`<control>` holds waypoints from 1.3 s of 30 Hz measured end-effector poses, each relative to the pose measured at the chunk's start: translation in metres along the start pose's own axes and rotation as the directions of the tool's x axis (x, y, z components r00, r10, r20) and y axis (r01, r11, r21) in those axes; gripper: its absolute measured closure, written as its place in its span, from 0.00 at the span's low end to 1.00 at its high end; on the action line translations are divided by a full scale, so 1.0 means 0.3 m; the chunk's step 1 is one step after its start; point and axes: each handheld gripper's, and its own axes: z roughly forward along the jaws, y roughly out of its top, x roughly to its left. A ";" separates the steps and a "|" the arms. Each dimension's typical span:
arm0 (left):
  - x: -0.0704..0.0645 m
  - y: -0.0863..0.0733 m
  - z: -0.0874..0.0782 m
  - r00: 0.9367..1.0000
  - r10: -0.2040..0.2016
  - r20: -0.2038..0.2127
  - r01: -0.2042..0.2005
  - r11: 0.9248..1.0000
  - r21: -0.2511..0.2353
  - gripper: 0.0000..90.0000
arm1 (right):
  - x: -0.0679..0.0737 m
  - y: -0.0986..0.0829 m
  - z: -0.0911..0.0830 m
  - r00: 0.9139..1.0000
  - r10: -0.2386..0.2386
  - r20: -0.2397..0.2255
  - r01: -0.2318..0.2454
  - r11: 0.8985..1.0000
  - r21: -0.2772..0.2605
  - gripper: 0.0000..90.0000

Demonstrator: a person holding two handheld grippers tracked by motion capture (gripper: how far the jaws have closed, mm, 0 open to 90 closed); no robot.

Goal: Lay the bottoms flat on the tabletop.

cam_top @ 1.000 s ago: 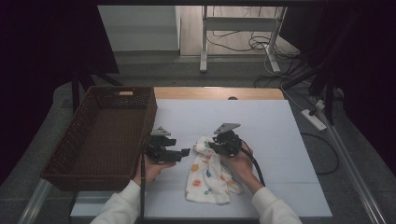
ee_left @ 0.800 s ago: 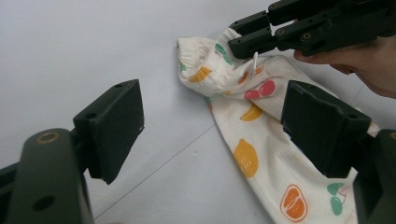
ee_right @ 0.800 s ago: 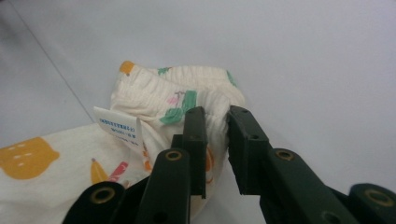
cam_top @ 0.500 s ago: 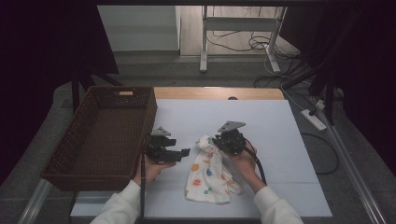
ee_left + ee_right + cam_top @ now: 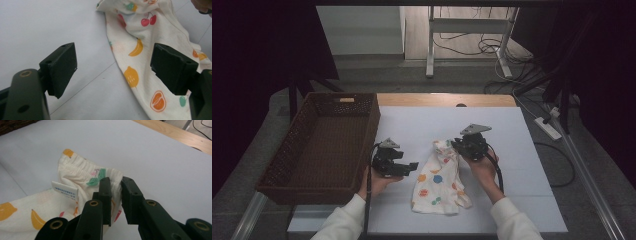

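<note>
A cream garment printed with fruit [image 5: 437,177] lies on the white table, its elastic waistband end raised toward the far side. My right gripper [image 5: 455,145] is shut on that waistband; in the right gripper view the jaws [image 5: 115,187] pinch the gathered edge of the garment [image 5: 77,172], beside a small white label [image 5: 64,190]. My left gripper [image 5: 414,165] rests low on the table just left of the cloth, open. In the left gripper view the left gripper [image 5: 113,67] has its right jaw over the garment's [image 5: 140,50] edge and its left jaw over bare table.
A brown wicker basket [image 5: 372,125] stands along the left side of the table, close behind the left hand. The white table top [image 5: 522,190] stretches right of the garment, with a wooden strip [image 5: 447,99] at its far edge. Cables and a power strip [image 5: 548,127] lie on the floor beyond.
The right gripper has shifted a little to the right and away from me, drawing the waistband end with it. The left gripper has stayed put.
</note>
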 end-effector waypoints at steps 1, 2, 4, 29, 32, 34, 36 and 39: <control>0.000 0.000 0.000 1.000 -0.001 0.000 0.001 1.000 -0.002 0.23 | -0.008 -0.002 -0.004 1.000 0.011 0.006 -0.011 1.000 0.003 0.86; 0.000 0.000 -0.001 1.000 -0.002 0.000 0.002 1.000 -0.003 0.23 | -0.016 -0.004 -0.007 1.000 0.013 0.011 -0.013 1.000 0.004 0.86; 0.001 0.000 -0.001 1.000 -0.002 0.001 0.002 1.000 -0.003 0.23 | -0.035 -0.010 -0.015 0.999 0.031 0.024 -0.031 1.000 0.004 0.86; 0.006 0.000 -0.012 1.000 -0.002 -0.005 0.002 1.000 -0.008 0.23 | -0.227 -0.101 -0.084 0.978 0.160 0.135 -0.169 0.984 0.053 0.86; 0.007 0.000 -0.011 1.000 -0.003 -0.005 0.003 1.000 -0.008 0.23 | -0.242 -0.108 -0.087 0.975 0.177 0.131 -0.186 0.981 0.059 0.86; 0.007 0.000 -0.011 1.000 -0.003 -0.006 0.003 1.000 -0.008 0.23 | -0.245 -0.109 -0.089 0.975 0.177 0.134 -0.186 0.981 0.062 0.86; 0.007 0.001 -0.013 1.000 -0.002 -0.007 0.002 1.000 -0.007 0.22 | -0.248 -0.111 -0.089 0.975 0.175 0.140 -0.185 0.981 0.064 0.86; 0.006 0.000 -0.013 1.000 -0.002 -0.006 0.002 1.000 -0.008 0.23 | -0.255 -0.115 -0.087 0.974 0.178 0.143 -0.189 0.980 0.066 0.86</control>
